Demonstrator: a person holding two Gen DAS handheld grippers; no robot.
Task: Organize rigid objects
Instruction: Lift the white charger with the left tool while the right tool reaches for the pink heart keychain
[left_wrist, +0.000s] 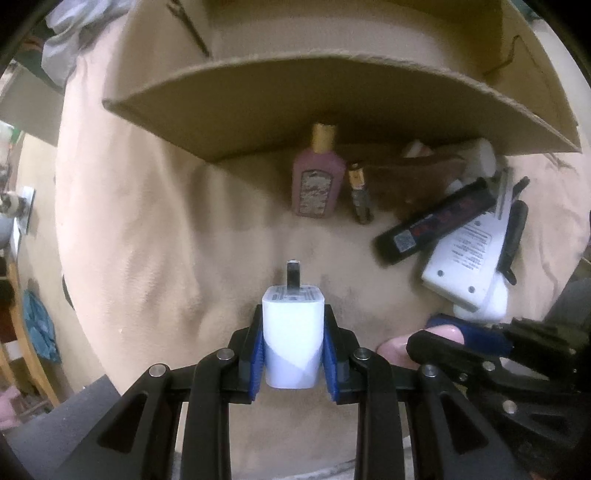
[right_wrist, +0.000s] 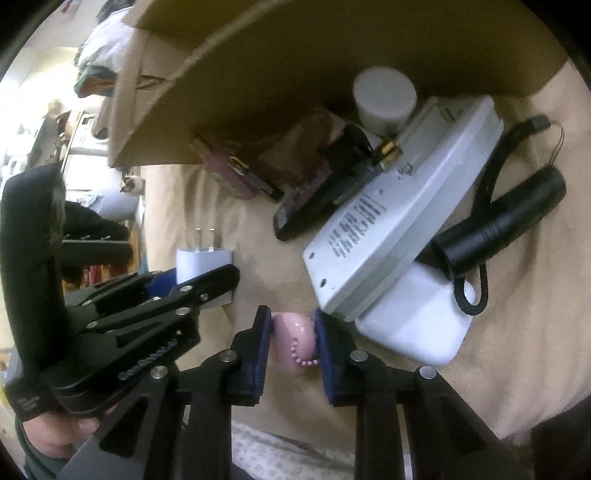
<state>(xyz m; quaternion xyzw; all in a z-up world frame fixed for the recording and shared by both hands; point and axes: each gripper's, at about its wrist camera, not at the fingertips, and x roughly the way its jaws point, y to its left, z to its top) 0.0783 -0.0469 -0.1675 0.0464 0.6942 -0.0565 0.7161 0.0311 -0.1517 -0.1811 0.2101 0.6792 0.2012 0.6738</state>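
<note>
My left gripper (left_wrist: 293, 314) points down over a beige cloth and is shut on a white wall charger (left_wrist: 291, 332), prongs facing away. From the right wrist, that left gripper (right_wrist: 207, 273) and the charger (right_wrist: 199, 258) appear at the left. My right gripper (right_wrist: 291, 317) is shut on a small glossy pink object (right_wrist: 295, 339) with a pink bead chain, low over the cloth. In the left wrist view the right gripper (left_wrist: 443, 334) and the pink object (left_wrist: 395, 347) are at the lower right.
An open cardboard box (left_wrist: 332, 96) overhangs a pink bottle (left_wrist: 316, 177), a slim tube (left_wrist: 359, 194), a black bar-shaped device (left_wrist: 436, 225) and a white flat device (left_wrist: 469, 258). A black flashlight (right_wrist: 498, 225) and a white jar (right_wrist: 384, 96) lie nearby.
</note>
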